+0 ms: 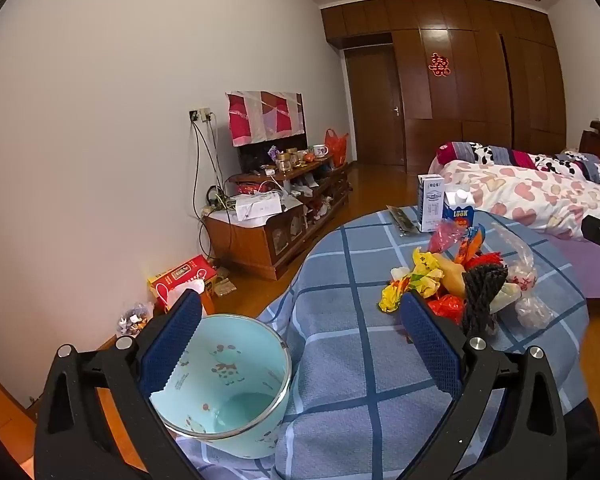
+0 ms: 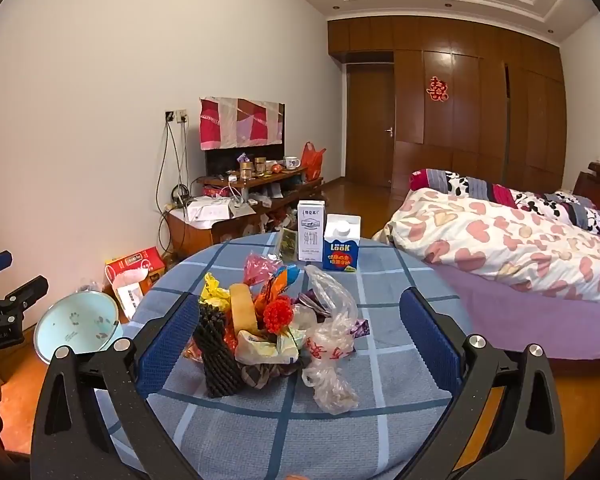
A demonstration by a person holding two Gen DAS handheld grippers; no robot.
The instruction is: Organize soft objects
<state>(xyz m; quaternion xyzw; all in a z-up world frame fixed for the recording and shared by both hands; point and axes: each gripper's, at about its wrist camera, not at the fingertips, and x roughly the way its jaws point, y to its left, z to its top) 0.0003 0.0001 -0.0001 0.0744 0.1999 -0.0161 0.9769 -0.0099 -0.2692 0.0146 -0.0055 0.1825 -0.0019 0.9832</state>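
Observation:
A heap of soft things lies mid-table on the blue checked cloth: a black foam net, a yellow sponge, a red net flower, a clear plastic bag and crumpled wrappers. My right gripper is open, its fingers either side of the heap and just short of it. My left gripper is open too. Its left finger reaches over the rim of a pale blue pail, which tilts at the table's left edge. The heap lies ahead to its right.
Two cartons, white and blue, stand at the table's far edge. A bed with a heart-print quilt is at the right. A cluttered TV stand lines the left wall, with a red box on the wood floor.

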